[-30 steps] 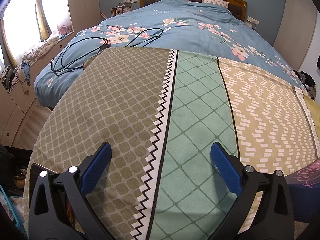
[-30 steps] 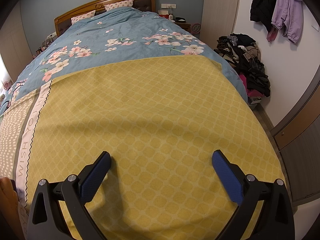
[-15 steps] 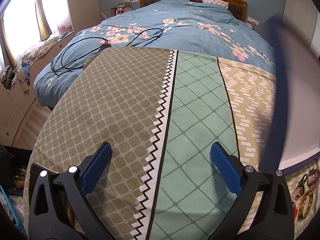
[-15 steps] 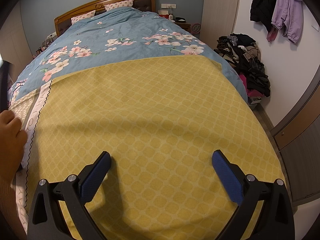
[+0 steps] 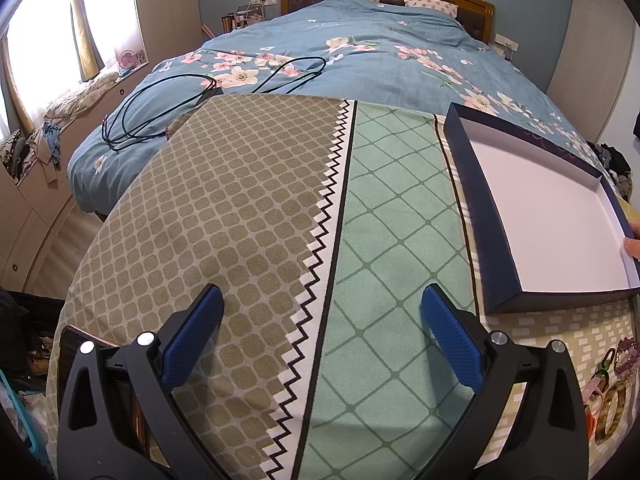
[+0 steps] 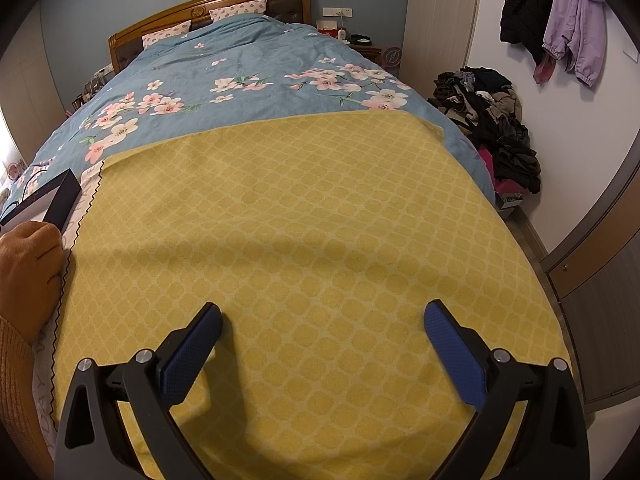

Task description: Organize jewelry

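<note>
resting on patchwork blanket: navy box lid, both tools gaping.

Bed, wooden headboard, covered by blue floral duvet. Laid over foot end: patterned blanket in olive, green, beige and yellow panels. Lying on blanket: open navy box lid, white inside up; cluster of bangles and hair clips at near right edge. On duvet: looped black cable.
</note>
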{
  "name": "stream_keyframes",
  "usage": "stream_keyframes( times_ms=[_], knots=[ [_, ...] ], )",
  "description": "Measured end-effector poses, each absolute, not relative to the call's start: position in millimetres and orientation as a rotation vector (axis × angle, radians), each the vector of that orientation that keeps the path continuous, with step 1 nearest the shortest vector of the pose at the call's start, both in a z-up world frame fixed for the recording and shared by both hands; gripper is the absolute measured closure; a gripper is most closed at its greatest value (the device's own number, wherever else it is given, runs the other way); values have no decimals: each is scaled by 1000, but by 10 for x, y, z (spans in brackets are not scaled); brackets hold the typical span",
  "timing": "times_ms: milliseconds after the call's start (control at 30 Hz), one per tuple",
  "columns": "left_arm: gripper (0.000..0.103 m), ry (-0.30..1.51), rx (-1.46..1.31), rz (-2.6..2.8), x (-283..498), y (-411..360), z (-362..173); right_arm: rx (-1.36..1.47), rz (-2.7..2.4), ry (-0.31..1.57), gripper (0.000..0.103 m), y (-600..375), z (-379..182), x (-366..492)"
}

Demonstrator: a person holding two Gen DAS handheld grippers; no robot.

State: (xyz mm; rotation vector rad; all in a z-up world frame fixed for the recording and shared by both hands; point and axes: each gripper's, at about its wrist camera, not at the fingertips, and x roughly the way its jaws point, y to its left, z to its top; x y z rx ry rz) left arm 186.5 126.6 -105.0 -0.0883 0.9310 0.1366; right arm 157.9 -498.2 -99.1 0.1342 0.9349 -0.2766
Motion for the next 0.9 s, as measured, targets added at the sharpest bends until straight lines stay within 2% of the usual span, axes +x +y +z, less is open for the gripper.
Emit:
stream_keyframes(
  times_ms=[533, 900],
  knots=[
    [6, 892, -137, 130, 1780, 1337, -991, 134, -277, 935, 5, -4981, -991, 1579],
    [6, 678, -116, 33, 1216, 977, -542, 216, -320, 908, 6, -4801, -879, 1498]
  ],
)
